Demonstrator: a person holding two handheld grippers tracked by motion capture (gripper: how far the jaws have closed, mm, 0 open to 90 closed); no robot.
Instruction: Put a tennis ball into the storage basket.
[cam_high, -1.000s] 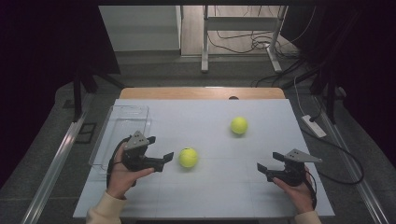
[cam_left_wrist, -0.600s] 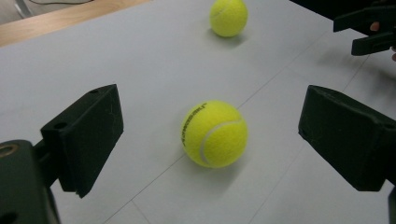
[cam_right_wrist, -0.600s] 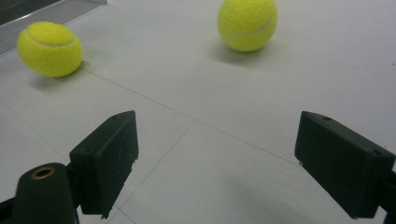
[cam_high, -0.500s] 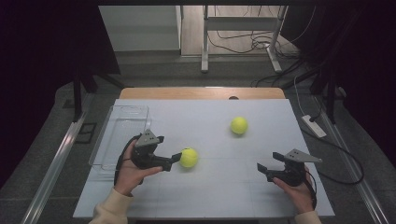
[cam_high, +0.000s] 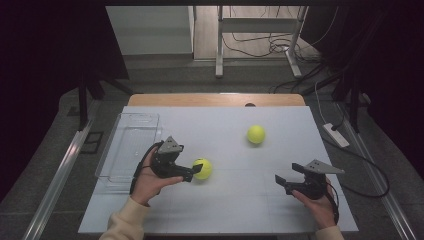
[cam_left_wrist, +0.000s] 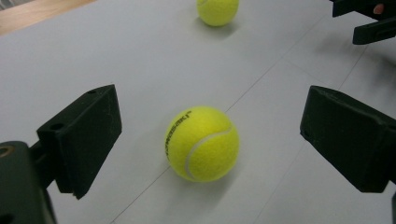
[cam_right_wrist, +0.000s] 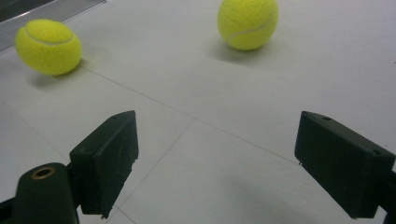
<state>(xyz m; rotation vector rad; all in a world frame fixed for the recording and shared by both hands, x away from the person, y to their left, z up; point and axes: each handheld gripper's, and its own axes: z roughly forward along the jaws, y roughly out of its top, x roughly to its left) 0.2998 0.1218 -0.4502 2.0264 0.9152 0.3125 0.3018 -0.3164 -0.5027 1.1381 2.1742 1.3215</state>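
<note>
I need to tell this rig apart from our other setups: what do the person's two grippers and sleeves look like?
Both the left gripper and the right gripper are black, each with two blocky rectangular jaws and a grey three-cornered plate on top. A black cable trails from each along the hand. The person wears cream long sleeves.

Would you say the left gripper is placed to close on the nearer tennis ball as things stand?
Probably yes: the left gripper has its jaws wide open on either side of the nearer tennis ball, with bare table around it and nothing between; it seems to need only a slight advance.
</note>
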